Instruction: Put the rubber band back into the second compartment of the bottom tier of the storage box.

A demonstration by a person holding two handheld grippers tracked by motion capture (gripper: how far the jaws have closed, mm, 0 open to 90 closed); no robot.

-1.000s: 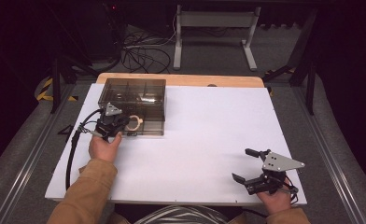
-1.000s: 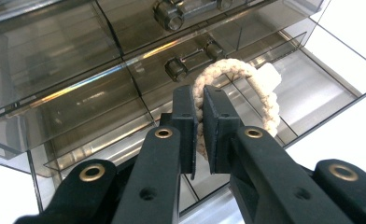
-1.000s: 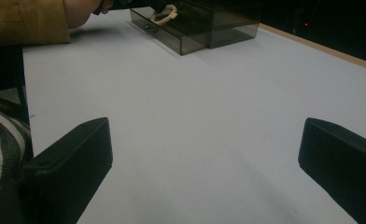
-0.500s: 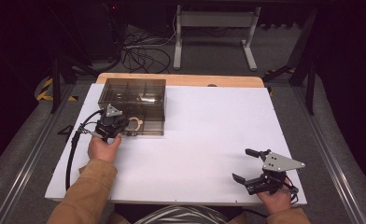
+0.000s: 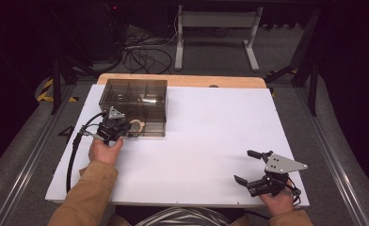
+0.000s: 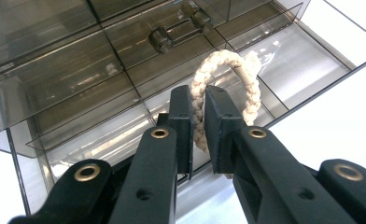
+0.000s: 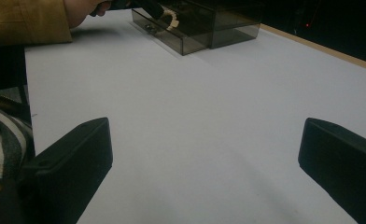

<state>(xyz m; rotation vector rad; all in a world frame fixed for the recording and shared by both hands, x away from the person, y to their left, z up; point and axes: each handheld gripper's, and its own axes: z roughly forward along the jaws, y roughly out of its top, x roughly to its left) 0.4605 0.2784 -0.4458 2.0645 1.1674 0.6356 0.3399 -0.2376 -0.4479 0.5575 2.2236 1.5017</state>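
**Rope ring pinched over open drawer: little change in a second**

Against the frames from a second ago, almost nothing has shifted: the left gripper (image 5: 118,126) sits at the near edge of the smoky drawer box (image 5: 135,94), perhaps a touch closer to the drawer front. The right gripper (image 5: 260,172) has not moved from the near right corner of the white table (image 5: 211,136).

Tool state. The left jaws are pressed together on the near side of a rope ring (image 6: 228,88), the braid running between the two pads. The right jaws stand wide apart with nothing between them, low over the bare table.

Position. The ring hangs above a divided compartment of the pulled-out drawer (image 6: 284,60); whether it touches the floor I cannot tell. A small metal part (image 6: 176,30) lies in a compartment farther back.

Step in hand, as a judgement: ring going in or coming out, undecided from these frames. Either way, keep the pinch steady, travel straight up or down clear of the partition walls, and avoid dragging the loop across a divider.

Ring: cream, braided, soft cord, closed with a knot on the far side. It should flex rather than resist.
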